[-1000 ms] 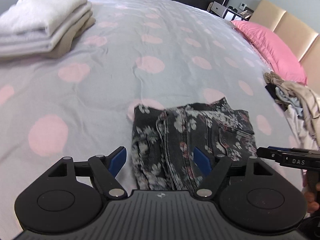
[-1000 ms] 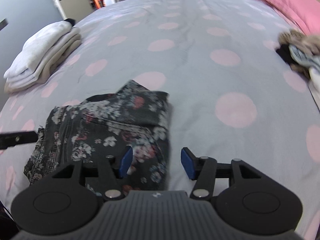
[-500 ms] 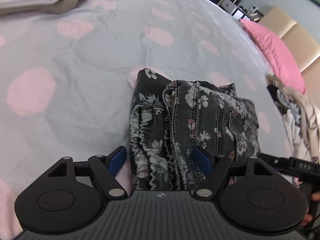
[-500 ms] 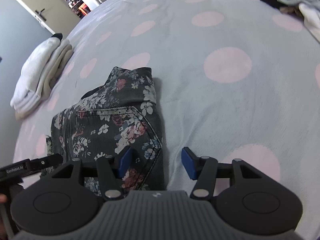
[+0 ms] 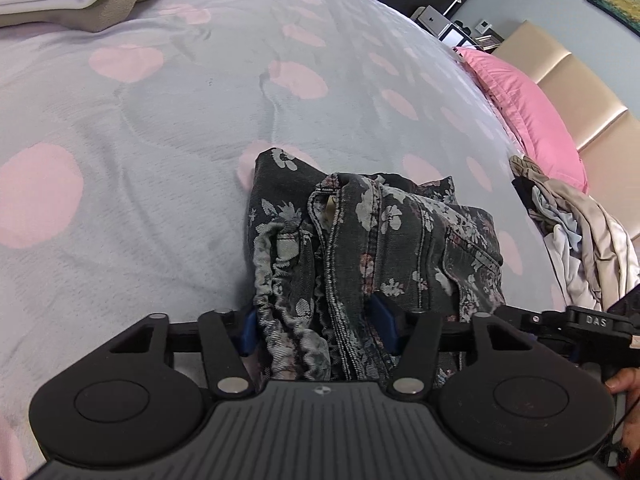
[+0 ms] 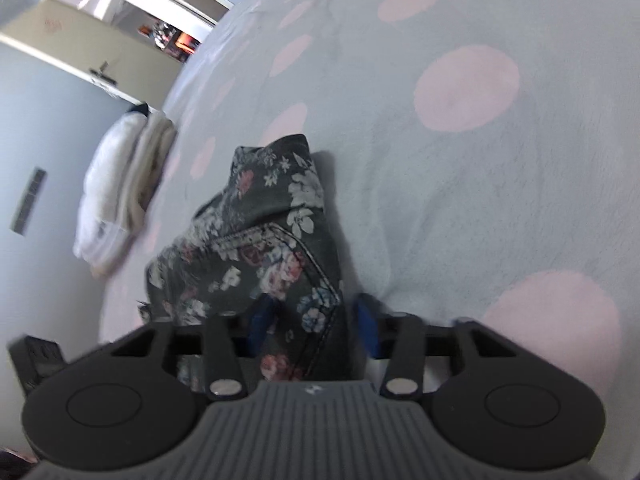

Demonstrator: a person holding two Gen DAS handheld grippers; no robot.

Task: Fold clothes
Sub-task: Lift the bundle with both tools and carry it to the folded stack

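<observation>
While both tools (image 5: 316, 330) (image 6: 316, 322) close, folded floral jeans (image 5: 372, 248) lie between their pads.

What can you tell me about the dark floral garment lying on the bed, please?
The floral garment is dark grey denim-like cloth printed with pale and pinkish flowers, with stitched seams, a pocket and a gathered elastic edge. It lies folded into a compact bundle on the spotted bedspread. The left gripper has just been closing on its near elastic end, and the right gripper on its pocket side.
</observation>
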